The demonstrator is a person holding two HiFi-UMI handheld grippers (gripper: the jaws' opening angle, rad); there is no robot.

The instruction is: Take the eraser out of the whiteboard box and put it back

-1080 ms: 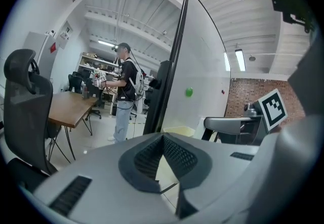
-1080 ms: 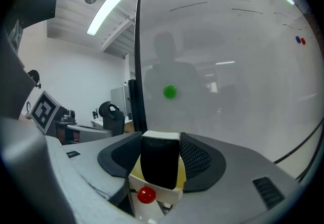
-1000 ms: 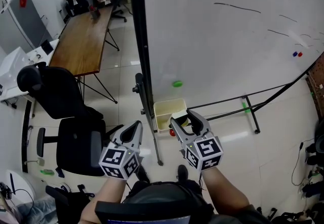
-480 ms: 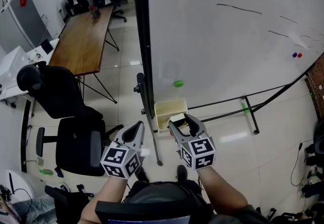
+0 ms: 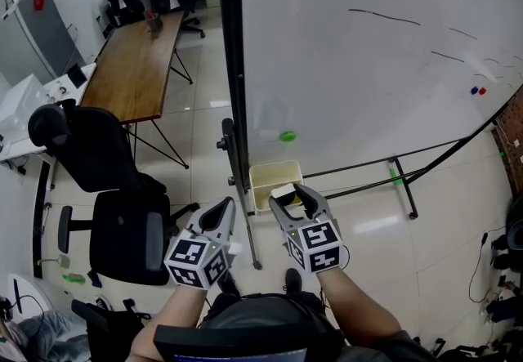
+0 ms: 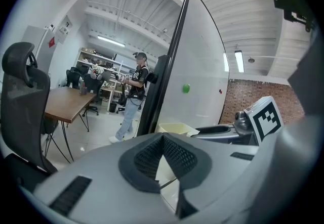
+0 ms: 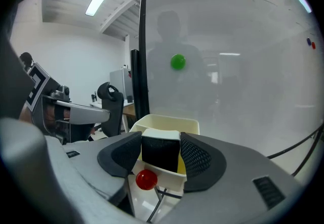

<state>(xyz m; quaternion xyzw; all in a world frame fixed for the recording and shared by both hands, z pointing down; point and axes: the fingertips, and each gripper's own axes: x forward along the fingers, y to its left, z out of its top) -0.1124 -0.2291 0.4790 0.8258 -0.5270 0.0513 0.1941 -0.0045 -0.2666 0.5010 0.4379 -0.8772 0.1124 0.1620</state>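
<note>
Left gripper point(image 5: 221, 212): held low at the person's left, jaws pressed together on nothing, off to the side of the box and apart from it.

Box point(image 5: 263, 175): a pale yellow open box at the foot of the whiteboard point(image 5: 368, 66), just beside the board's dark frame post.

Right gripper point(image 5: 292, 198): the nearer of the two, straight in front of the box, jaws clamped on the eraser point(image 7: 160, 153) with one pad against each side.

Eraser: a dark block with a white top, upright between the pads, at the box's near wall.

Deciding relation: the box opening lies directly ahead of and under the gripped eraser, so putting it back looks like a short move forward and down, lifting it clear a short move up.

Hard to make out: whether the eraser's base rests inside the box or rides just over the rim. Its long axis cannot be told from this end-on look. The jaws and the block hide most of the box floor.

Also in frame: a red ball point(image 7: 146, 179) just below the box's near wall, its mounting unclear.
</note>
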